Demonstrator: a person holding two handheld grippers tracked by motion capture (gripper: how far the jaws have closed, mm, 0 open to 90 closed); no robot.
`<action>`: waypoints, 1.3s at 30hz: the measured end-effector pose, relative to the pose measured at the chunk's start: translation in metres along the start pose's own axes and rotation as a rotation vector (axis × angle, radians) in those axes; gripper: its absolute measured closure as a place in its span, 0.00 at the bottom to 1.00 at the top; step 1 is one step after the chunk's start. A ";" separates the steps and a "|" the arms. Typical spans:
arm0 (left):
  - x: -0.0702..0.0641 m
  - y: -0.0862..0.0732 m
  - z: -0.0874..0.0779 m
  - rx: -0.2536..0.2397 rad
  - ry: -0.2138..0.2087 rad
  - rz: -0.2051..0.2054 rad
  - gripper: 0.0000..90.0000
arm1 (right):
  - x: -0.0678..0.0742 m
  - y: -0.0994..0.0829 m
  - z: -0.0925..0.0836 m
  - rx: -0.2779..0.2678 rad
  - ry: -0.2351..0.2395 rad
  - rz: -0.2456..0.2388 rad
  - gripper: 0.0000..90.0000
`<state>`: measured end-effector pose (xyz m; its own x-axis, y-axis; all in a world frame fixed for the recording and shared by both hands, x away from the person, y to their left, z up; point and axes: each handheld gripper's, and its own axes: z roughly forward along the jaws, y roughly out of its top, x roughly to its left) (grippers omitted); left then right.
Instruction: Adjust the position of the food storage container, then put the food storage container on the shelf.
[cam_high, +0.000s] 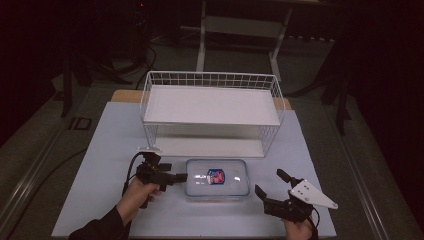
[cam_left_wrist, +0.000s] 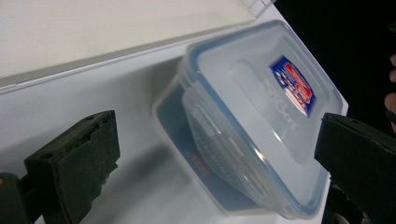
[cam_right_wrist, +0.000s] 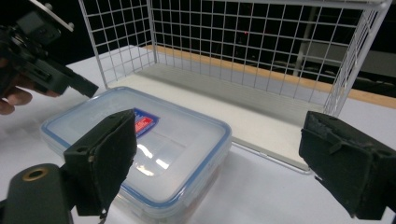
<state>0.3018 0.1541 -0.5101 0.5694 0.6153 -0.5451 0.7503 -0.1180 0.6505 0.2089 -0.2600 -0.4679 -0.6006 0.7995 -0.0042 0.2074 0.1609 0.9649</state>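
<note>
A clear plastic container (cam_high: 217, 177) with a blue-rimmed lid and a red and blue label lies flat on the table, just in front of the wire rack. My left gripper (cam_high: 172, 176) is at the container's left end, pointing at it. In the left gripper view its jaws (cam_left_wrist: 215, 163) stand wide apart with the container (cam_left_wrist: 252, 116) ahead between them, and the pads touch nothing. My right gripper (cam_high: 270, 182) rests off the container's right front corner. It is open (cam_right_wrist: 224, 163), and the container (cam_right_wrist: 154, 149) lies just ahead of its left jaw.
A white wire rack (cam_high: 210, 80) with two shelves stands at the back of the pale blue table (cam_high: 110, 150); its lower shelf opens toward the container. Dark floor and stands surround the table. A hand holding the left gripper shows at the upper left of the right gripper view.
</note>
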 end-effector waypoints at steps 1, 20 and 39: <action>0.001 0.000 0.000 -0.004 -0.008 -0.017 0.00 | 0.000 0.000 0.000 -0.003 -0.005 -0.002 0.12; 0.013 -0.001 0.013 0.054 -0.038 -0.179 0.10 | 0.006 0.001 0.000 0.016 0.036 -0.023 0.15; 0.024 -0.006 0.021 0.128 -0.276 -0.287 0.54 | -0.002 -0.003 0.020 0.206 0.136 0.107 0.12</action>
<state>0.3179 0.1530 -0.5385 0.3870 0.4076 -0.8271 0.9173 -0.0793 0.3902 0.2246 -0.2505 -0.4764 -0.6623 0.7353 0.1441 0.4201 0.2051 0.8840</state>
